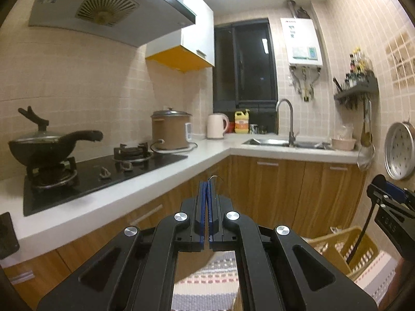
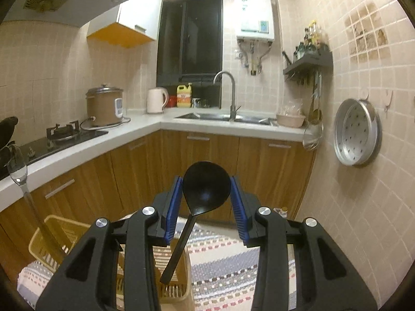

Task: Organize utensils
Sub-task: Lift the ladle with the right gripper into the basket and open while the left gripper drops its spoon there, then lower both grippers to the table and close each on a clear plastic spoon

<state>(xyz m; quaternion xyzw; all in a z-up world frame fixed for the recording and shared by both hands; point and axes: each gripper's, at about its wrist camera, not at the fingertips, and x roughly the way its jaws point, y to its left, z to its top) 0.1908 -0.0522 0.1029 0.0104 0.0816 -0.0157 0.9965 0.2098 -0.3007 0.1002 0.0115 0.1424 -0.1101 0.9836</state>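
My right gripper [image 2: 206, 189] is shut on the bowl of a black ladle [image 2: 205, 184], whose handle hangs down toward the floor. The left wrist view shows this gripper [image 1: 389, 194] at the right edge, with the ladle's handle [image 1: 360, 241] dangling over the yellow basket [image 1: 337, 246]. My left gripper [image 1: 208, 182] is shut, and only a thin clear edge shows above its tips. A clear plastic spoon [image 2: 16, 173] stands upright at the far left of the right wrist view, its handle running down behind my right gripper's body. Both grippers hover above the floor in front of the cabinets.
A grey wall rack [image 2: 308, 62] with a hanging metal ladle [image 2: 313, 134] is at the right, beside a steamer tray [image 2: 358, 134]. The L-shaped counter [image 1: 181, 173] carries a stove, black pan [image 1: 44, 147], rice cooker, kettle and sink [image 2: 225, 116]. A striped rug [image 2: 223, 267] lies below.
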